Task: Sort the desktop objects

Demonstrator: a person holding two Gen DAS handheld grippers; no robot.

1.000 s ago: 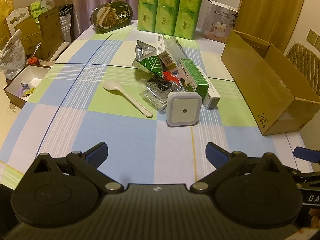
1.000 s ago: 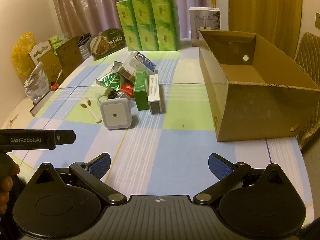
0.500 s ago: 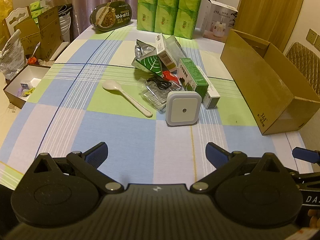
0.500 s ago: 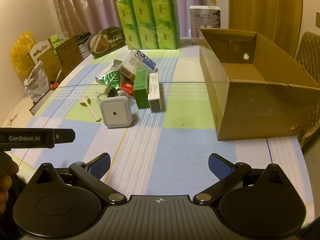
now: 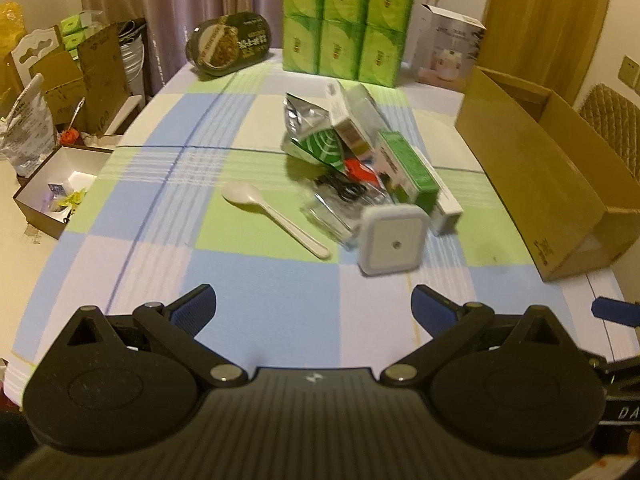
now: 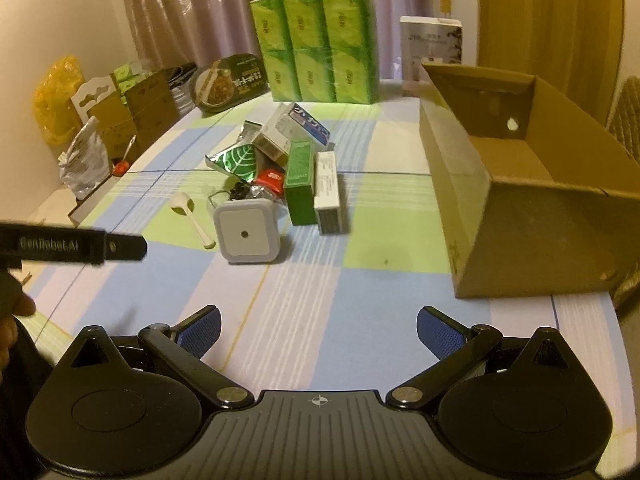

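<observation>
Hovering at the bottom of each wrist view, the left gripper point(image 5: 312, 304) and the right gripper point(image 6: 318, 326) both stand with jaws spread wide, blue pads well apart, holding nothing and touching nothing; only bare checked tablecloth point(image 6: 352, 280) lies between the fingers. Nearest of the task's things, at the centre of both frames, is a square white night light point(image 5: 393, 240), standing tilted against the pile; it looks rigid, light and smooth-sided, so a grip across two opposite flat edges should serve, with some risk of slipping. Just left of it lies a white plastic spoon point(image 5: 276, 214), flat on the cloth; judged thin and light, it is best taken across the handle, since the low profile leaves little to pinch. Behind the night light sits a clear plastic case point(image 5: 340, 210) with a dark cable on it, likely slick and slightly flexible. To its right lie a green carton point(image 6: 300, 184) and a white carton point(image 6: 329, 192), side by side and touching; both appear stiff but crushable, and are best held across the narrow width. Farther back, a foil leaf-print pouch point(image 6: 236, 160) and a tilted white box point(image 6: 288, 130) lean together; the pouch will crumple. An open cardboard box point(image 6: 516, 184), at right, seems the likely destination. Green tissue packs point(image 6: 316, 44) stand at upper centre
</observation>
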